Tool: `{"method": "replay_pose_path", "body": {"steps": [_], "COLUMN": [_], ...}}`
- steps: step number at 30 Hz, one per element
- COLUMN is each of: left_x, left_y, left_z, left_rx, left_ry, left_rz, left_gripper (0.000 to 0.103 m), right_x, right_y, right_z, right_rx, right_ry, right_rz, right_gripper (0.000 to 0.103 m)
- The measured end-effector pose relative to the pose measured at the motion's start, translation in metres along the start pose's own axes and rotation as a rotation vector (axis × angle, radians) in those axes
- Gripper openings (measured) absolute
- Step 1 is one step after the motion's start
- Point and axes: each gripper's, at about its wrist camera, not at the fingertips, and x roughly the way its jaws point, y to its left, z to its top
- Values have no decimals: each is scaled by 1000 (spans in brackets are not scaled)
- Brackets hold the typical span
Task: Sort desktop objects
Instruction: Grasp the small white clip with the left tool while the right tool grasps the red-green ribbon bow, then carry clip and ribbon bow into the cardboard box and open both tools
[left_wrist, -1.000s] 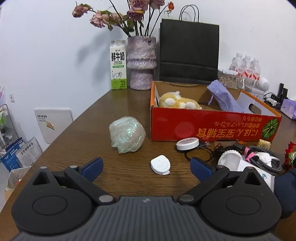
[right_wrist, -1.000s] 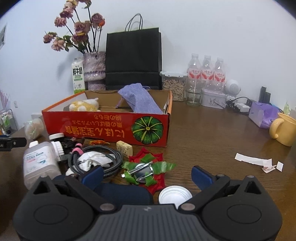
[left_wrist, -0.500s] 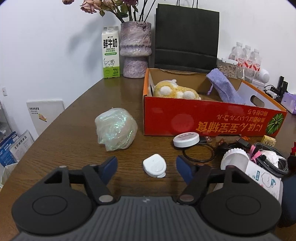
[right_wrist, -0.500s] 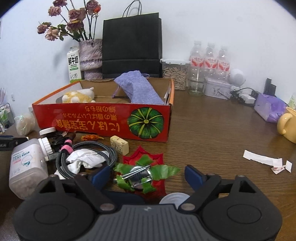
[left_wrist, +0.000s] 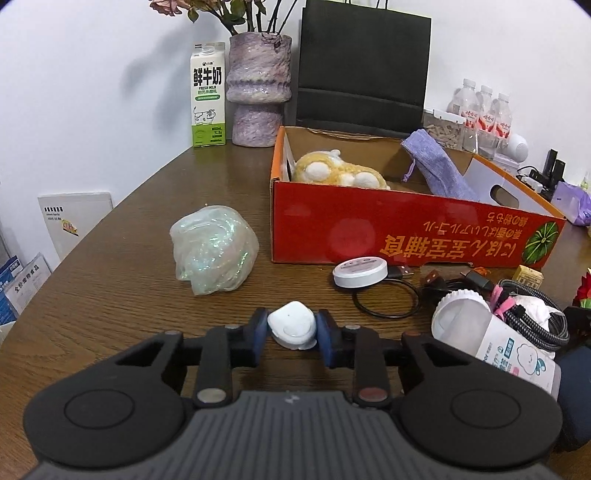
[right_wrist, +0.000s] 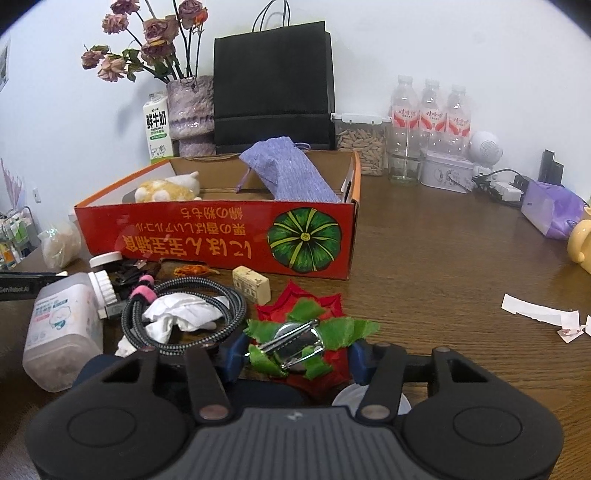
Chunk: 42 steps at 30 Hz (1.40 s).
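Note:
A small white case (left_wrist: 291, 322) lies on the wooden table, and my left gripper (left_wrist: 290, 332) is closing on it, its blue pads touching both sides. In the right wrist view a red felt flower (right_wrist: 306, 302) with green leaves and a metal clip lies between the fingers of my right gripper (right_wrist: 297, 356). Those jaws are closing, and the pads stand at the leaf edges without a clear squeeze. The red cardboard box (left_wrist: 369, 236) beyond holds a yellow plush toy (left_wrist: 340, 171) and a purple pouch (left_wrist: 436, 170).
An iridescent plastic bundle (left_wrist: 214, 254) sits left of the box. A white charger puck (left_wrist: 360, 271), a lying bottle (left_wrist: 495, 343), a braided cable (right_wrist: 236, 306), a tissue and a small block (right_wrist: 251, 288) crowd the box front. Paper scraps (right_wrist: 535, 314) and a yellow mug (right_wrist: 580, 240) lie right.
Both grippers moved forward and down. The left jaws closed from wide apart onto the white case. The right jaws narrowed around the red flower.

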Motion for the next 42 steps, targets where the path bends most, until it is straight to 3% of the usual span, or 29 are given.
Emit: {"method": "replay_pose_path", "body": {"steps": [7, 13, 24, 33, 42], "left_x": [-5, -20, -38, -13, 36], "left_y": [0, -2, -28, -53, -75], "left_z": [1, 12, 62, 111, 143], "left_rx": [-7, -14, 55, 57, 8], "left_ry": [-21, -70, -221, -272, -252], "left_rz": [7, -8, -67, -96, -82], "left_gripper": [29, 29, 29, 29, 29], "right_x": [-4, -17, -27, -6, 40], "right_y": [1, 1, 10, 21, 34], "right_z": [1, 9, 62, 123, 163], "right_rx": [-11, -5, -37, -24, -24], "right_ry": [-29, -104, -255, -349, -357], "right_rz": [-2, 8, 32, 56, 41], "right_gripper": [52, 52, 52, 52, 52]}}
